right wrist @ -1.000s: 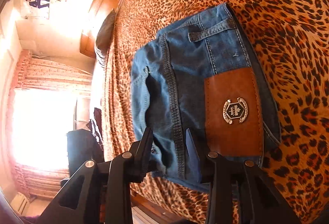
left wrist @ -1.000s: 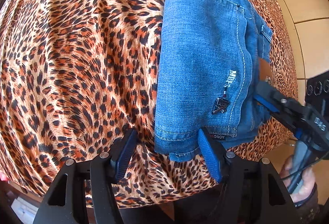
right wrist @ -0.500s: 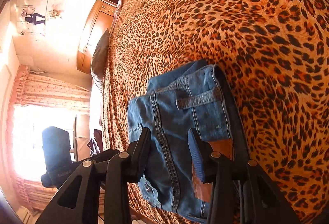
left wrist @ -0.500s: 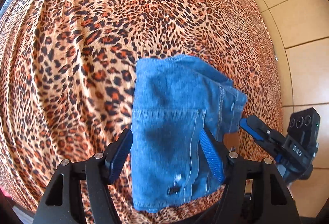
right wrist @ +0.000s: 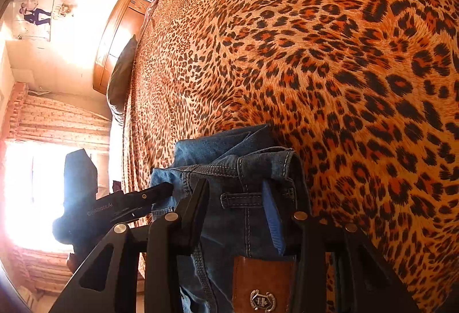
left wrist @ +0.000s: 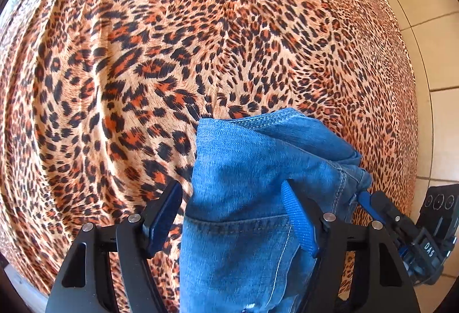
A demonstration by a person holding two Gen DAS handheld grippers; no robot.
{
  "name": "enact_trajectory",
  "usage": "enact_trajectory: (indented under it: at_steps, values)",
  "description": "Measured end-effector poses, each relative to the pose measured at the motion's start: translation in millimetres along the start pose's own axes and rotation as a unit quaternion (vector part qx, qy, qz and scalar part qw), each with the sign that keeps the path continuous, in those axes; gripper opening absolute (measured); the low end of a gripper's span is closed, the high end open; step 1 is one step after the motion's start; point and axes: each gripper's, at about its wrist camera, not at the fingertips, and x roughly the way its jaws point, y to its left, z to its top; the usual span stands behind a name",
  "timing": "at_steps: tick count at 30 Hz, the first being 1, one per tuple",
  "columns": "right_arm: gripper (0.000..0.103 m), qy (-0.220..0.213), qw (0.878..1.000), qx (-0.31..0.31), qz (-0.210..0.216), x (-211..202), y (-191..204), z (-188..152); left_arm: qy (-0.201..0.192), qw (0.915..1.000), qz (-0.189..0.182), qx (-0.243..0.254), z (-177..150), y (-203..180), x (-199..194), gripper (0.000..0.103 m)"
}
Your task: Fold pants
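The folded blue jeans (left wrist: pixel 243 184) are lifted off the leopard-print bed cover (left wrist: pixel 172 54) and hang between my two grippers. My left gripper (left wrist: pixel 232 215) has its jaws around one side of the bundle, with denim filling the gap between them. My right gripper (right wrist: pixel 235 209) clamps the waistband side, by a belt loop and the brown leather patch (right wrist: pixel 262 284). Each gripper shows in the other's view: the right one (left wrist: pixel 401 229) and the left one (right wrist: pixel 114 206).
The bed cover fills most of both views. Tiled floor (left wrist: pixel 436 54) lies past the bed's right edge. A wooden headboard (right wrist: pixel 117 34), a dark pillow (right wrist: pixel 122 75) and a bright curtained window (right wrist: pixel 43 184) are at the far side.
The jeans lay flat on the bed a second ago. Both grippers have lifted the bundle and pulled it toward the cameras, so it now hangs lower in both views.
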Motion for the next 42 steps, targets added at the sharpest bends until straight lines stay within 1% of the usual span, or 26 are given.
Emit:
enact_trajectory:
  at_steps: [1,3,5,7,12,14,18,19,23,24,25,27,28,29,30,31,33,34,35,36,37,38,39,40,41,42]
  values:
    - [0.055,-0.001,1.000,0.004,0.005,-8,-3,-5,-0.010,0.9999,0.007,0.011,-5,-2,-7,0.070]
    - [0.060,0.002,1.000,0.014,0.007,-17,-8,-9,-0.023,0.9993,0.010,0.028,-17,-9,-19,0.072]
    - [0.060,0.010,1.000,0.025,0.008,-23,-18,-18,-0.024,0.9991,0.013,0.034,-31,-14,-26,0.072]
    - [0.060,0.017,1.000,0.024,-0.004,-27,-26,-28,-0.018,0.9993,0.012,0.032,-39,-12,-25,0.072]
    - [0.060,0.028,0.999,0.043,-0.019,-24,-45,-45,-0.001,0.9991,0.027,0.031,-54,-3,-21,0.072]
    - [0.060,0.024,0.998,0.050,-0.014,-28,-50,-52,0.000,0.9991,0.029,0.030,-49,-1,-15,0.072]
    - [0.061,0.025,0.998,0.047,-0.016,-34,-52,-59,0.001,0.9992,0.032,0.025,-52,2,-16,0.072]
    - [0.063,0.025,0.999,0.045,-0.016,-35,-52,-60,0.001,0.9991,0.034,0.025,-53,2,-17,0.072]
    - [0.063,0.020,0.998,0.052,-0.017,-37,-50,-63,0.002,0.9990,0.038,0.024,-58,9,-20,0.075]
    - [0.063,0.017,0.998,0.055,-0.017,-37,-51,-64,0.005,0.9993,0.030,0.021,-59,13,-21,0.077]
    - [0.065,0.013,0.998,0.059,-0.018,-36,-52,-64,0.013,0.9997,0.015,0.013,-60,20,-21,0.081]
    - [0.067,0.008,0.998,0.069,-0.011,-36,-55,-63,0.038,0.9984,-0.037,-0.019,-61,37,-17,0.084]
    - [0.071,0.007,0.997,0.072,-0.005,-34,-56,-63,0.055,0.9954,-0.067,-0.041,-61,47,-12,0.085]
    - [0.073,0.007,0.998,0.069,-0.001,-31,-55,-63,0.070,0.9913,-0.093,-0.062,-62,55,-6,0.086]
    - [0.078,0.010,0.998,0.062,0.002,-27,-51,-64,0.085,0.9870,-0.111,-0.080,-63,62,1,0.087]
    - [0.082,0.014,0.999,0.051,0.007,-23,-45,-64,0.098,0.9830,-0.124,-0.093,-65,66,8,0.090]
    - [0.082,0.043,0.997,0.036,0.044,-7,-32,-65,0.093,0.9807,-0.144,-0.095,-65,64,10,0.102]
    - [0.082,0.057,0.997,0.025,0.050,1,-25,-67,0.098,0.9794,-0.152,-0.090,-66,59,12,0.102]
    - [0.086,0.056,0.998,0.003,0.038,6,-18,-68,0.106,0.9780,-0.159,-0.085,-66,53,16,0.102]
    - [0.092,0.060,0.998,-0.020,0.031,11,-12,-68,0.108,0.9782,-0.158,-0.079,-68,47,18,0.102]
    - [0.092,0.062,0.997,-0.034,0.020,14,-8,-67,0.106,0.9796,-0.153,-0.076,-69,41,18,0.096]
    - [0.091,0.061,0.997,-0.045,0.011,13,-4,-68,0.101,0.9818,-0.145,-0.069,-70,35,16,0.083]
    - [0.081,0.061,0.996,-0.062,-0.006,11,0,-69,0.092,0.9858,-0.126,-0.061,-72,30,11,0.076]
    - [0.057,0.064,0.994,-0.082,-0.030,11,2,-70,0.084,0.9886,-0.112,-0.055,-75,28,7,0.068]
    - [0.046,0.070,0.992,-0.093,-0.039,9,2,-71,0.078,0.9901,-0.104,-0.053,-78,27,3,0.058]
    - [0.040,0.073,0.993,-0.092,-0.031,7,0,-71,0.075,0.9908,-0.099,-0.054,-81,28,-2,0.054]
